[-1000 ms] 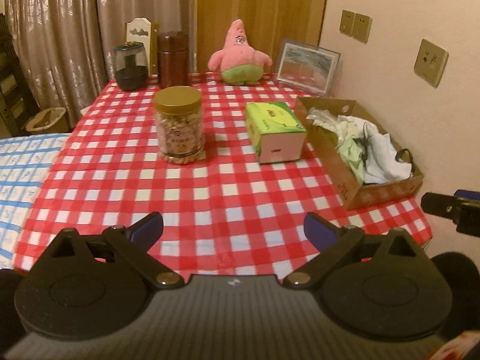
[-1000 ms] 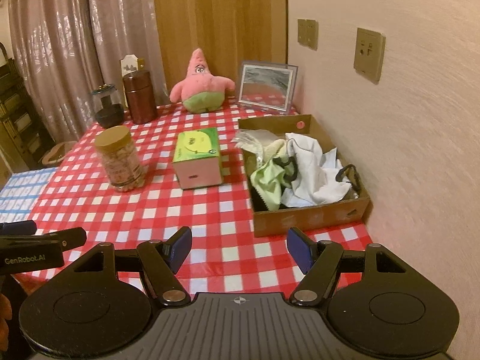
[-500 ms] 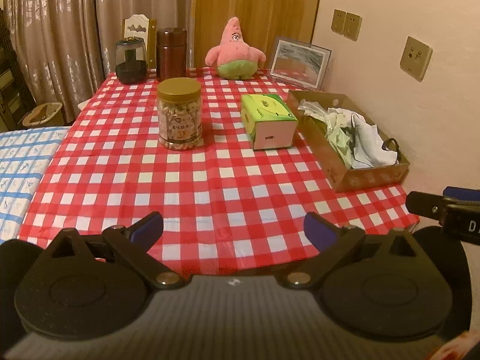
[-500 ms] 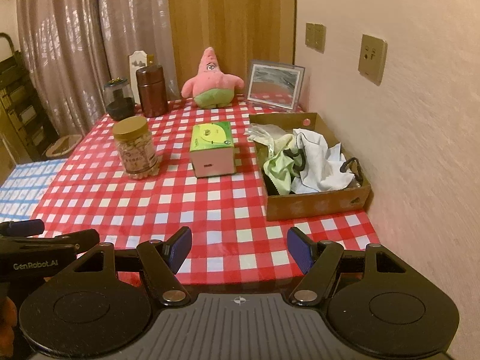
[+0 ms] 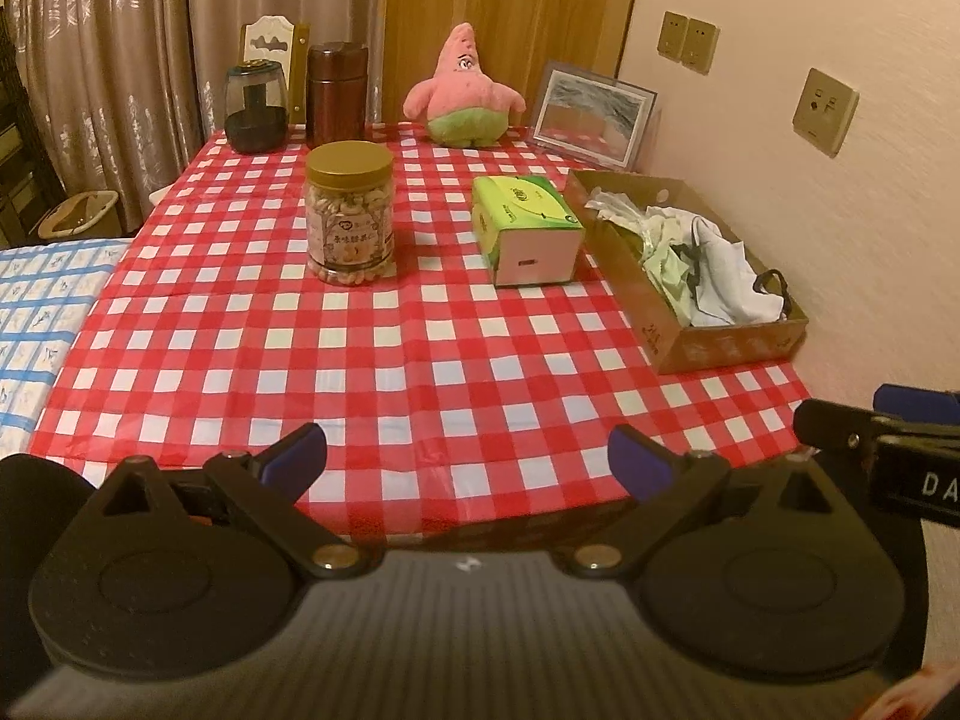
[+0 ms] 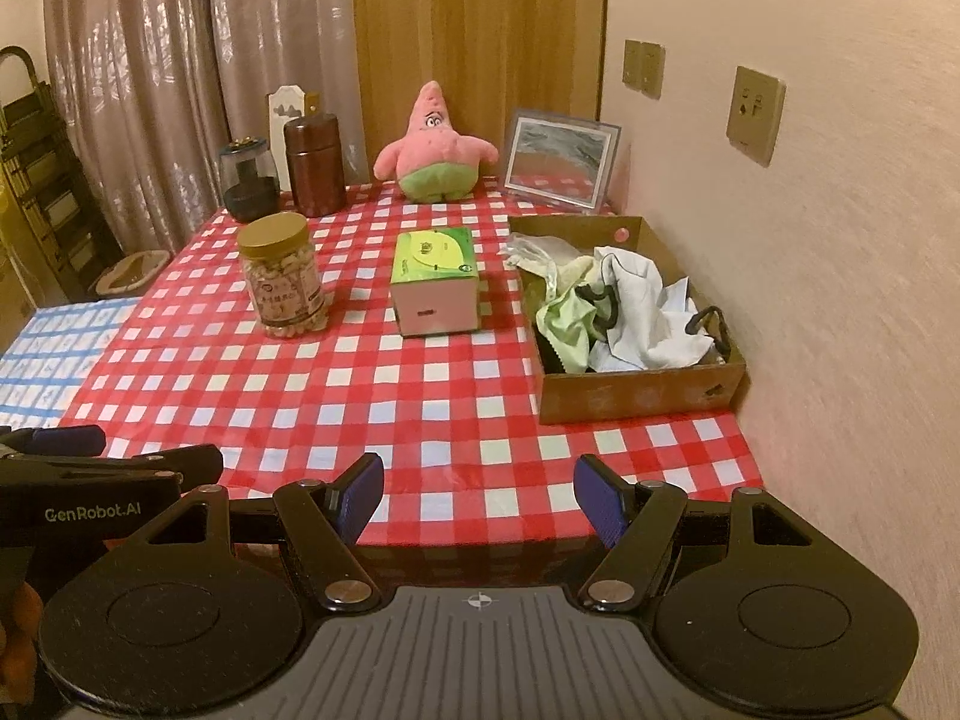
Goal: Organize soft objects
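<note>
- Red-and-white checked tablecloth [image 6: 372,396] over a table pushed against the right-hand wall; near half bare, probably kept free as working room.
- Cardboard box [image 6: 636,399] at the right edge, just beside the wall, already heaped with crumpled cloths [image 6: 636,318] in white and pale green plus a black strap or cord; likely the collecting place for soft items.
- Pink starfish plush toy [image 6: 435,147] sitting upright at the far edge, well apart from the box; seemingly the one soft thing not yet gathered in.
- Green tissue box [image 5: 525,228] mid-table, just left of the cardboard box; possibly counted as soft, hard to say.
- Gold-lidded jar of nuts [image 5: 350,213] left of the tissue box; dark glass jar [image 5: 255,108] and brown canister [image 5: 336,93] at the far left; framed picture [image 6: 561,159] leaning at the far right. All hard goods, no part of the sorting.
- Left gripper [image 5: 467,457] hanging over the near table edge, jaws wide, nothing between the blue pads.
- Right gripper [image 6: 479,495] alongside at the near edge, jaws likewise spread, holding nothing.
- Both aimed down and forward across the table, well short of any object: a ready stance ahead of a first reach, most likely toward the plush.
</note>
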Demonstrator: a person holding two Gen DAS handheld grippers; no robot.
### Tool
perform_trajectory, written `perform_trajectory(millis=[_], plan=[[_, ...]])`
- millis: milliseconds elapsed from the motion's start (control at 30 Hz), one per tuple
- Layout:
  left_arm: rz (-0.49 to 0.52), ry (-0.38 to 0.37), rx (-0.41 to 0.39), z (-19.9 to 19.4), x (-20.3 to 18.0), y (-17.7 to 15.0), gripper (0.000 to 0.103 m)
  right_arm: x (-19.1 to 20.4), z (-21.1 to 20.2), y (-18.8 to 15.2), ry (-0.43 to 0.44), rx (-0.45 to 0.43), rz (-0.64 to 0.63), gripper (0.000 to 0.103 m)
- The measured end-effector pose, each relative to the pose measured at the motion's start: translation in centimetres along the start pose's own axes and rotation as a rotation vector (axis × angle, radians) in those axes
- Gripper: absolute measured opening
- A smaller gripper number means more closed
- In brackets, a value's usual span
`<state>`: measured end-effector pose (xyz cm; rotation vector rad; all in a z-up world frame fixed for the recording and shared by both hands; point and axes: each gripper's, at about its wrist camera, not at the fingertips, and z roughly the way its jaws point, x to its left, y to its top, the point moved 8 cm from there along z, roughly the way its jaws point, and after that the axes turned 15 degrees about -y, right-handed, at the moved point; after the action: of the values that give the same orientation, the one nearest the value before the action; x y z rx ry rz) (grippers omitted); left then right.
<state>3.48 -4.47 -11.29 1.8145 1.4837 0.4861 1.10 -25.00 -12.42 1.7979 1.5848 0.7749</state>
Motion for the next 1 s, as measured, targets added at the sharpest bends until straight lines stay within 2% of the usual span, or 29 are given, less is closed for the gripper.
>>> perform_trajectory(millis=[1000], plan=[[0.011, 0.002, -0.004, 0.08, -0.34, 0.13, 0.1, -0.31, 0.74, -0.35, -0.009, 0.027, 0.014, 0.07]])
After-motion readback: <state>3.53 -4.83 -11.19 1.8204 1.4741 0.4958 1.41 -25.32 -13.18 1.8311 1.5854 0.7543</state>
